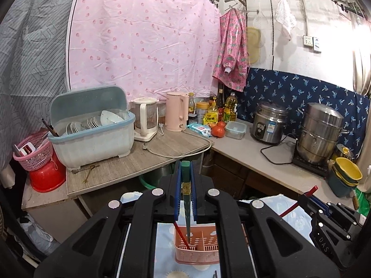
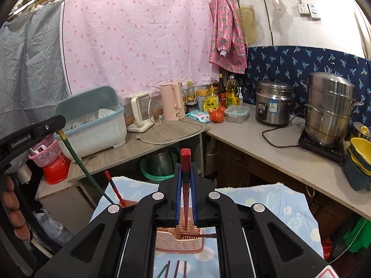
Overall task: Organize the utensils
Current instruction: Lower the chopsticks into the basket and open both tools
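Carrying one chopstick per gripper above pink caddy [image 2: 179, 241]: left gripper [image 1: 185, 180] clamped narrow on green chopstick [image 1: 186, 199], right gripper [image 2: 186, 180] on red chopstick [image 2: 186, 176]. Tips hanging at 6 o'clock over slots. Next, probably: lowering, then releasing each inside a compartment.

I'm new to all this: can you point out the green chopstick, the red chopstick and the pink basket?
green chopstick [image 1: 186, 169], left wrist view, on its thick top end.
red chopstick [image 2: 185, 159], right wrist view, on its thick top end.
pink basket [image 1: 197, 256], left wrist view, on its front wall.
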`<state>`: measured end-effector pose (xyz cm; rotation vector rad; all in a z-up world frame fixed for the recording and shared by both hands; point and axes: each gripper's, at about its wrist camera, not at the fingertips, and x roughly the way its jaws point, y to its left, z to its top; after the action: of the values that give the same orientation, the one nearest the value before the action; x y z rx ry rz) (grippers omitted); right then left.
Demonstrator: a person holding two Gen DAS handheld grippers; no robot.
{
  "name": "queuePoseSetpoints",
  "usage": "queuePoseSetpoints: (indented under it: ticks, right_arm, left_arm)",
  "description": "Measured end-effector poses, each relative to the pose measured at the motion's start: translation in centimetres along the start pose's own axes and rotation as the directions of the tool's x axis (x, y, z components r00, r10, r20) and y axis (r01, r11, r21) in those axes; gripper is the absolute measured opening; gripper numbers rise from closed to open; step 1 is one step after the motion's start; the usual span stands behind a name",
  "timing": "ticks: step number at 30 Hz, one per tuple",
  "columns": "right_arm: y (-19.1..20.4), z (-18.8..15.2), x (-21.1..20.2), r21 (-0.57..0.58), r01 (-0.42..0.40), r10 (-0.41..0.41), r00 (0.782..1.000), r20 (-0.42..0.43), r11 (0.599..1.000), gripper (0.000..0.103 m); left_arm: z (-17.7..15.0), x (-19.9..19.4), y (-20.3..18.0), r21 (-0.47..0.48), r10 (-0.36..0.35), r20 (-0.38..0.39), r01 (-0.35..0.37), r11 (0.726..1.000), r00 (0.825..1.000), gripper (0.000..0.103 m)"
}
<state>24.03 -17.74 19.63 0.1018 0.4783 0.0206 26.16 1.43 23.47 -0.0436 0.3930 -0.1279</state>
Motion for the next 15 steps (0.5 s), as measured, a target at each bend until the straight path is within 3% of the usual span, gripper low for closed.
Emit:
queuePoseSetpoints:
  ticks: [15]
  right_arm:
    - [-0.1,-2.7,4.9,0.012,0.002,-0.001,0.995,-0.097,1.000,0.007]
  left_arm:
    - [-3.2,5.3,-0.6,0.026,0.014,-0.108,-0.011,1.000,0.994,0.007]
